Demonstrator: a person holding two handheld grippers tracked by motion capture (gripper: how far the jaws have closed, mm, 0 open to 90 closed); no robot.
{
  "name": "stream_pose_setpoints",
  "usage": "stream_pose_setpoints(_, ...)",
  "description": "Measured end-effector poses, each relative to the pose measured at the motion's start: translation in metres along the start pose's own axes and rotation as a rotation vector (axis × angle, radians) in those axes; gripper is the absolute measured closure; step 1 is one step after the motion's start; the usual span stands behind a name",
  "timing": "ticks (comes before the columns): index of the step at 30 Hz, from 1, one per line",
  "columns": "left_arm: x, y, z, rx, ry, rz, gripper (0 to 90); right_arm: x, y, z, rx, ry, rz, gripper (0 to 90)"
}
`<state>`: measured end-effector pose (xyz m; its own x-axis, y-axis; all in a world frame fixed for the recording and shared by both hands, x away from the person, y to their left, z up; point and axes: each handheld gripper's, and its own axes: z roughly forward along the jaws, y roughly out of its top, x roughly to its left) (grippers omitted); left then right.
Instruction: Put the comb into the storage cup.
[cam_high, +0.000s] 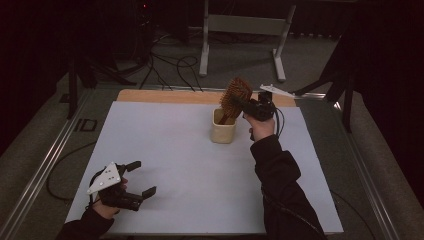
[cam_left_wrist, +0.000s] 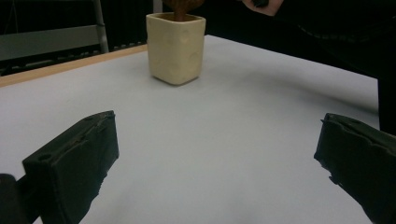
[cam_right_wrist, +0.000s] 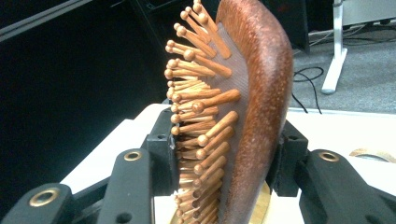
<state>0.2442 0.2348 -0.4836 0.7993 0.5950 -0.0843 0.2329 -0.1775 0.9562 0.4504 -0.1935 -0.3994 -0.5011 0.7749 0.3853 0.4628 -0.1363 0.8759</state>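
R claw (cam_high: 248, 103) clamped on wooden hairbrush (cam_high: 235, 95), handle in cream cup (cam_high: 222, 131), L claw (cam_high: 141, 178) wide apart, holding nothing

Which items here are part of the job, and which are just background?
In the job:
- wooden hairbrush, clamped in the right gripper, handle down into the cup
- cream cup

Not in the job:
- left gripper, open, idle at the near left of the white table
- grey metal frame and cables on the floor behind
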Motion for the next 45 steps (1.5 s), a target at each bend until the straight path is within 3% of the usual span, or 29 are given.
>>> stream_pose_setpoints(21, 0.001, 0.000, -0.001, 0.000, -0.003, -0.003, 0.1, -0.013, -0.010, 0.005, 0.025, -0.002, 0.034, 52.7)
stream_pose_setpoints(28, 0.001, 0.000, -0.001, 0.002, -0.003, -0.003, 0.0, -0.013, -0.011, 0.005, 0.027, -0.020, 0.023, 50.1)
stream_pose_setpoints(36, 0.001, -0.001, 0.001, 0.004, -0.009, -0.008, 0.0, -0.011, -0.009, 0.007, 0.050, -0.035, -0.007, 45.2)
stream_pose_setpoints(45, 0.001, -0.001, 0.000, 0.003, -0.010, -0.008, 0.0, -0.016, -0.003, -0.002, 0.034, -0.018, -0.010, 30.2)
